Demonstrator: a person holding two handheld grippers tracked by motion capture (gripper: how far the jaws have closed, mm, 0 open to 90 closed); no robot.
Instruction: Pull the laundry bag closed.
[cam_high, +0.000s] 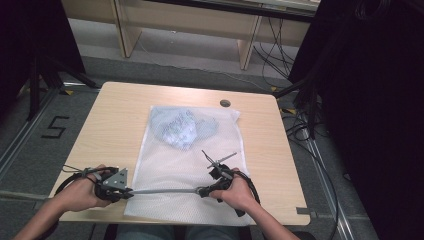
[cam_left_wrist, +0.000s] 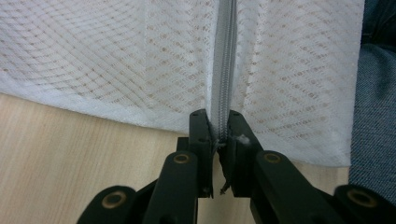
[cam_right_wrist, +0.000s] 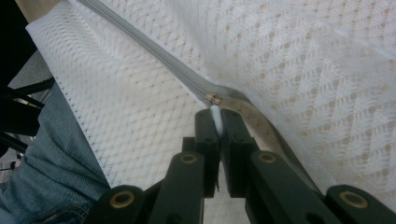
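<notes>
Mesh bag (cam_high: 185, 170): flat on the desk (cam_high: 110, 115), its near end overhanging the desk's front edge; a bundle of pale blue clothes (cam_high: 182, 127) shows through the net toward the back edge.
Zipper (cam_high: 165, 190): grey, runs along the bag's near end, parallel to the front edge.
Left gripper (cam_left_wrist: 219, 135): jaws clenched on the zipper's end, near the front-left corner.
Right gripper (cam_right_wrist: 215, 123): jaws clenched on the white pull tab (cam_right_wrist: 215, 113), toward the front-right corner.
Materials: net is thin, white, diamond-patterned and limp; zipper tape smooth and narrow; desk is pale wood laminate.
Risk 1: small, slick tab could slip from the jaws if pulled at an angle.
Risk 2: loose net may bunch or catch in the slider if the left hold slackens.
Risk 3: overhanging end may drag the bag off the front edge.
</notes>
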